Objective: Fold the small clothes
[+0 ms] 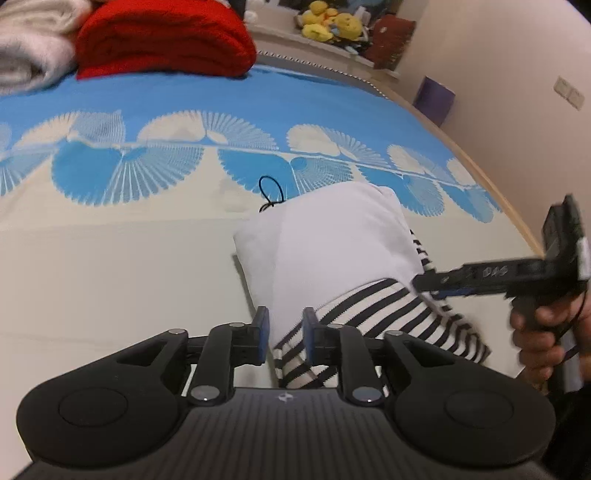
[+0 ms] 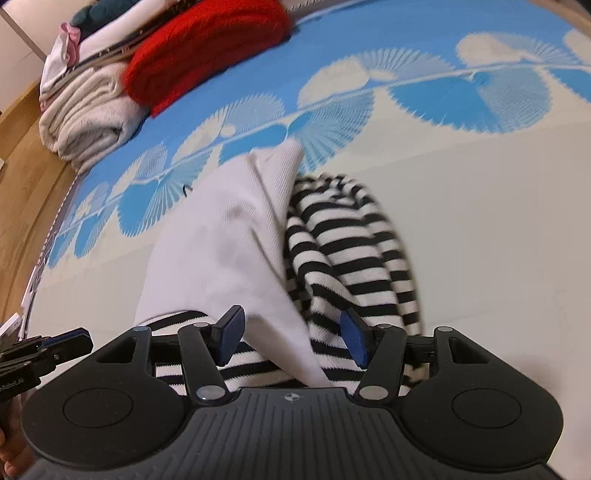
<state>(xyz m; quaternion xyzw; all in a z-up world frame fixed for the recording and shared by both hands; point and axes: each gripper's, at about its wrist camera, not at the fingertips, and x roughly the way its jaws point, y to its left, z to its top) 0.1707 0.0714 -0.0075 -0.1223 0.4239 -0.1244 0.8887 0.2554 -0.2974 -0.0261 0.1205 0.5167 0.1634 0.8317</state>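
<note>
The left gripper (image 1: 285, 328), at the lower middle of its own view, has its jaws slightly parted with the garment's edge lying in the gap; the blue pads (image 1: 308, 334) do not visibly press the cloth, so it reads as released. The right gripper (image 2: 291, 334), at the lower middle of its view, stands with jaws wide apart over the cloth, grasping nothing. Between and just beyond both sets of jaws lies the small garment: a white cloth (image 1: 325, 236) laid partly over a black-and-white striped cloth (image 1: 373, 314), bunched together in the middle of each view; whether they are one piece or two cannot be told. In the left view the right gripper shows blurred at the right edge, its tip touching or just above the striped part, held by a hand (image 1: 535, 332) at the lower right. In the right view the left gripper's tip enters at the lower left edge. A black cord loop (image 1: 271, 194) lies just beyond the white cloth. All of this rests on a bedsheet (image 1: 110, 258), cream near the jaws and blue with white fan shapes farther up. At the upper left sit a folded red blanket (image 1: 166, 37) and, beside it, pale folded laundry (image 2: 85, 114). Yellow soft toys (image 1: 328, 22) sit on a ledge at the top of the left view.
</note>
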